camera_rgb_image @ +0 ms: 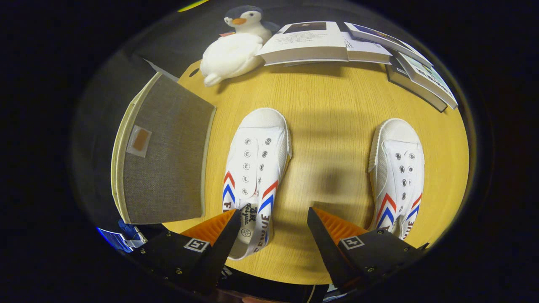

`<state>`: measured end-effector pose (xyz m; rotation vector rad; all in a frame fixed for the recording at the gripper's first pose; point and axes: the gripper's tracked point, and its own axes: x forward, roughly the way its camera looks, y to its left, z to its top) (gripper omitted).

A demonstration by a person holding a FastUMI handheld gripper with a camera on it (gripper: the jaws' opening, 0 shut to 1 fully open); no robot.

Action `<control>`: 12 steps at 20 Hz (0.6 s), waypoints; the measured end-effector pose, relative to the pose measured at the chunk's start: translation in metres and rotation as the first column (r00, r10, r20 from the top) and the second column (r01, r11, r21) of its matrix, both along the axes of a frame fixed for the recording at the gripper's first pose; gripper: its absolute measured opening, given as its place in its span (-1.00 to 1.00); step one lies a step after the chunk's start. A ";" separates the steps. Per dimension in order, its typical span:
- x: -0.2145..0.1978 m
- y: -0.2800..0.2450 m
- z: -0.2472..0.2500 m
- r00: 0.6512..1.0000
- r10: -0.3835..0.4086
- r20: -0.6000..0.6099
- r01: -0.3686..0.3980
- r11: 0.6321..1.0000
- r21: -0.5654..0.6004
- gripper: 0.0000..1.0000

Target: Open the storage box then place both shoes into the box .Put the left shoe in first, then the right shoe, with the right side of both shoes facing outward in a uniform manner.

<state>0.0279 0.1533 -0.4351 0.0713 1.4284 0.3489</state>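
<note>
- A grey fabric storage box, lid closed, is seen at the bench's left edge.
- A white shoe with red and blue chevrons is pictured beside it, its heel overlapped by the left finger.
- The gripper is held wide, nothing grasped.
- A second shoe is placed just beyond the right finger.
- A plush penguin and books are set at the bench's far edge.

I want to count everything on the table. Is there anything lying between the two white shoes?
No. In the gripper view, only bare wooden table lies between the left shoe and the right shoe. The open gripper hovers above that gap.
</note>
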 end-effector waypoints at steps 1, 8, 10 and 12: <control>0.003 0.004 -0.003 1.000 -0.008 -0.006 0.009 1.000 0.008 0.93; 0.006 0.021 -0.028 0.999 0.045 -0.024 -0.045 0.999 -0.003 -0.16; 0.008 0.018 -0.018 0.999 0.038 -0.026 -0.038 0.999 -0.005 -0.56; 0.006 0.015 -0.016 0.999 0.019 -0.048 -0.019 1.000 0.012 -0.80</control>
